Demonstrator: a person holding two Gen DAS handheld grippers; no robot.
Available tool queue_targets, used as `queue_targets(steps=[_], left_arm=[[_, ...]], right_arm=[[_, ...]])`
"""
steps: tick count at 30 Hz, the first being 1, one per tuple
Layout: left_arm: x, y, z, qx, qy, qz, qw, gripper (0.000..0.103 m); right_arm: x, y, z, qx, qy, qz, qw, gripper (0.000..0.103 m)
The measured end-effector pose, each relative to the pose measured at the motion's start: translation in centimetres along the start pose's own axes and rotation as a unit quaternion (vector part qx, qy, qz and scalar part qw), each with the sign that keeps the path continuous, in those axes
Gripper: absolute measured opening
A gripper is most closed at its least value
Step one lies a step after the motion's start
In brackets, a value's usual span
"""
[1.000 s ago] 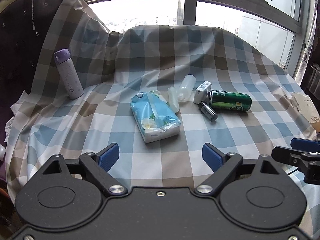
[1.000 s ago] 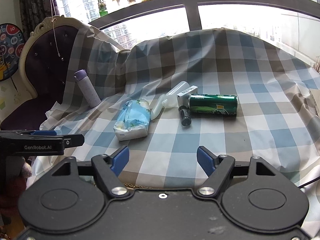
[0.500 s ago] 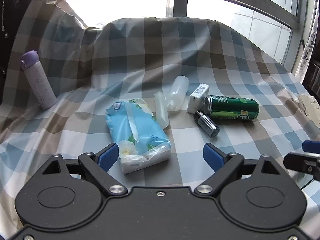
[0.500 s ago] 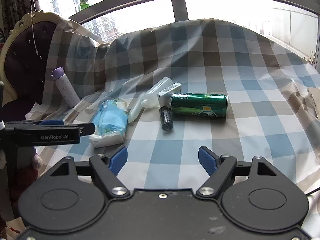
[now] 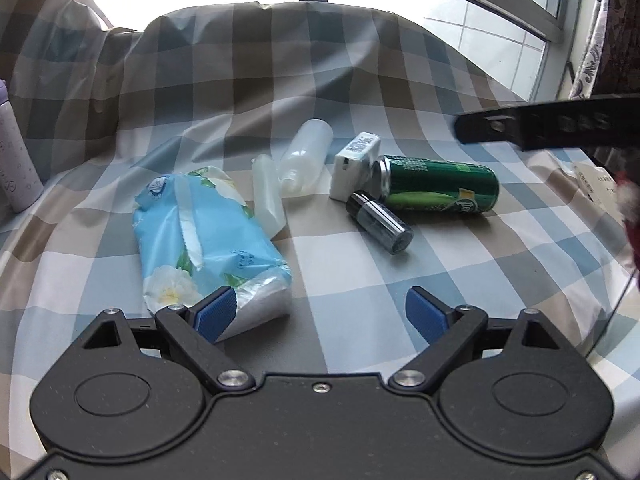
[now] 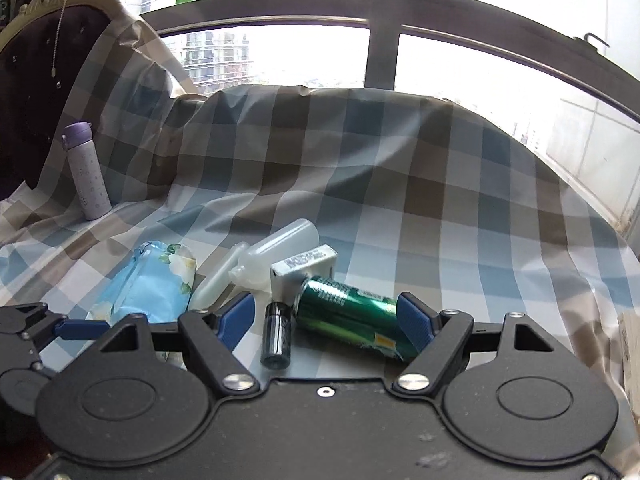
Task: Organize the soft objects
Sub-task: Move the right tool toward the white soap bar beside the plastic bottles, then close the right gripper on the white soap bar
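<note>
I've brought my left gripper (image 5: 320,312) closer to the tissue pack (image 5: 208,240), my right gripper (image 6: 326,322) closer over the can (image 6: 348,316)

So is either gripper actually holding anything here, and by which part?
Nothing is held. The left gripper is open with the tissue pack lying just ahead; the right gripper is open over the green can.

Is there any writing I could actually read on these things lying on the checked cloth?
"Perrier", partly legible, on the green metal can.
White box: printed label, too blurred.
Blue floral tissue pack: small print, too small.
Lilac bottle: pattern, no legible words.
White paper: unreadable.
</note>
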State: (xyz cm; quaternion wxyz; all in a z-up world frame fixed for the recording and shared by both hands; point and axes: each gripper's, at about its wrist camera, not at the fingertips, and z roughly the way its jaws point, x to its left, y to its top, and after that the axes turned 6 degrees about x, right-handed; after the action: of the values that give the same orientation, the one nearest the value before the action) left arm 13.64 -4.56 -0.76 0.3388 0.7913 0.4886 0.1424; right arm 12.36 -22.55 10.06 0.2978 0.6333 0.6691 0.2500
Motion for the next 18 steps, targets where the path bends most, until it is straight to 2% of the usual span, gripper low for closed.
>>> queue_targets(steps=[3, 8, 10, 12, 15, 18], left_arm=[[-1.1, -0.7, 0.3, 0.009, -0.012, 0.018, 0.9997, 0.089], [-3.0, -1.3, 0.7, 0.014, -0.028, 0.058, 0.9978, 0.089], [-3.5, -1.4, 0.9, 0.013, -0.022, 0.070, 0.9972, 0.089], [-3.7, -1.4, 1.1, 0.014, -0.018, 0.077, 0.9968, 0.089], [-3.6, -1.3, 1.3, 0.018, -0.019, 0.075, 0.9969, 0.089], [-3.3, -1.2, 1.4, 0.022, -0.022, 0.067, 0.9973, 0.089]], right_arm=[[0.5, 1.3, 2.9, -0.002, 0.008, -0.037, 0.999, 0.078], [1.0, 3.1, 8.3, 0.025, 0.037, -0.069, 0.997, 0.081], [0.9, 3.7, 10.1, 0.033, 0.046, -0.064, 0.996, 0.090], [0.8, 4.1, 11.7, 0.036, 0.051, -0.064, 0.996, 0.093], [0.8, 4.3, 13.5, 0.036, 0.051, -0.078, 0.995, 0.102], [1.1, 4.4, 14.8, 0.039, 0.056, -0.101, 0.993, 0.102]])
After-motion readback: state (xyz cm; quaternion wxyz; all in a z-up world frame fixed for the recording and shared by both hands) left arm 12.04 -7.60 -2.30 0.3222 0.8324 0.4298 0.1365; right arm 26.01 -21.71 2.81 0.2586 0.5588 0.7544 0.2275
